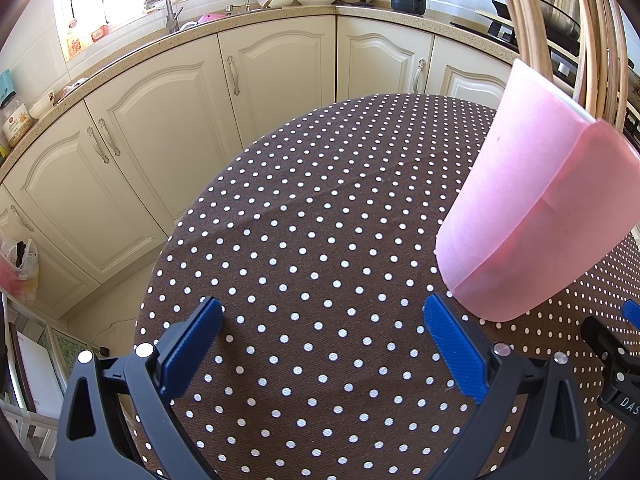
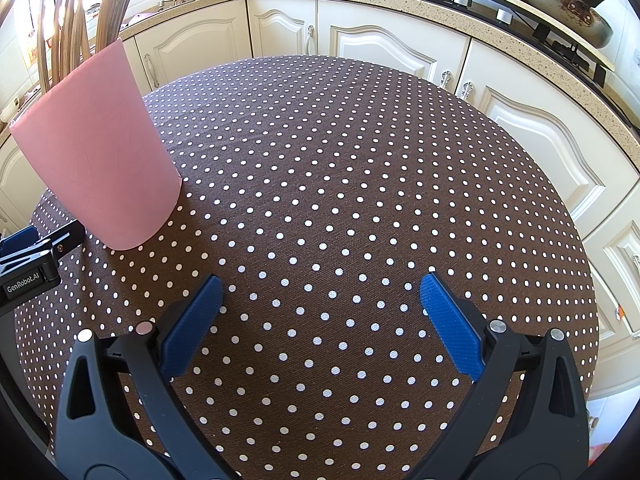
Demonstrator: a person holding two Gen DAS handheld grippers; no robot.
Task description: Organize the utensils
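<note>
Already the chopsticks (image 1: 600, 40) stand in the cup (image 1: 532, 208); with both grippers (image 1: 320, 344) (image 2: 320, 320) spread empty, a nudge could tip it.

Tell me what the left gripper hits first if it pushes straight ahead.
Probably nothing: the left gripper points over bare polka-dot tablecloth. The pink cup sits off to its right; depth is uncertain.
</note>
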